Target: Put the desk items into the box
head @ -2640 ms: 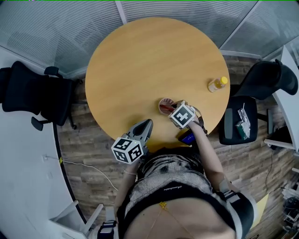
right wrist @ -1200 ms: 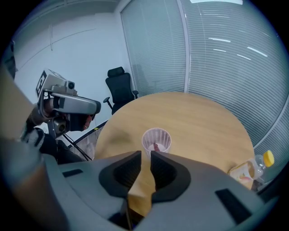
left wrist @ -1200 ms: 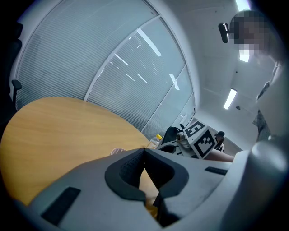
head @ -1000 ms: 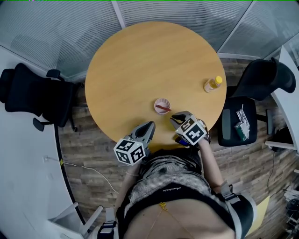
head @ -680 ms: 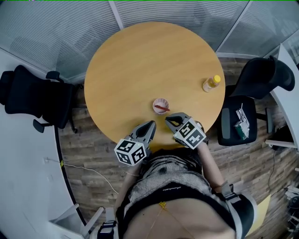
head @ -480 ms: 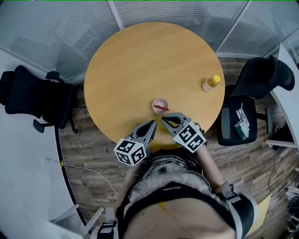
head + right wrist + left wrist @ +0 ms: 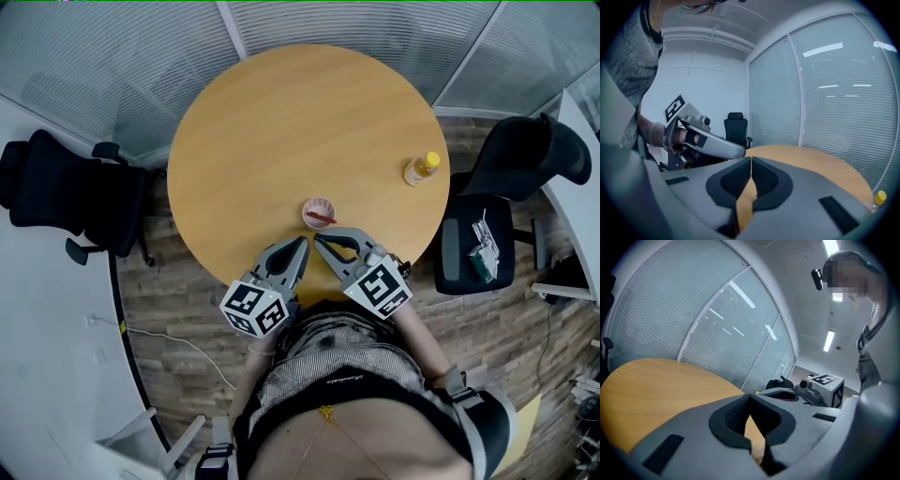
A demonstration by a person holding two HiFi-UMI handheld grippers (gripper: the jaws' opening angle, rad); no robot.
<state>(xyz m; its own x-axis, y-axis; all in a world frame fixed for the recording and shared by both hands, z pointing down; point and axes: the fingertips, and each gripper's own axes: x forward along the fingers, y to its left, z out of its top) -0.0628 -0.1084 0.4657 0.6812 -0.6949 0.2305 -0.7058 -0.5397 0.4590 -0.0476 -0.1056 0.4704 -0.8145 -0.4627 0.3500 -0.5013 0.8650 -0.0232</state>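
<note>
Holding left gripper (image 7: 301, 244) and right gripper (image 7: 319, 239) closed, empty, above table (image 7: 300, 122) edge | probably pausing between picks | leaving cup (image 7: 320, 213), bottle (image 7: 421, 169) unreached

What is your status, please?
Left gripper shut, empty. Right gripper empty, jaws just closed. Cup and bottle on table, untouched. Nothing in the way.

Tan wood-grain table (image 7: 300, 122), yellow-capped bottle (image 7: 421, 169), black chair (image 7: 56, 187).
</note>
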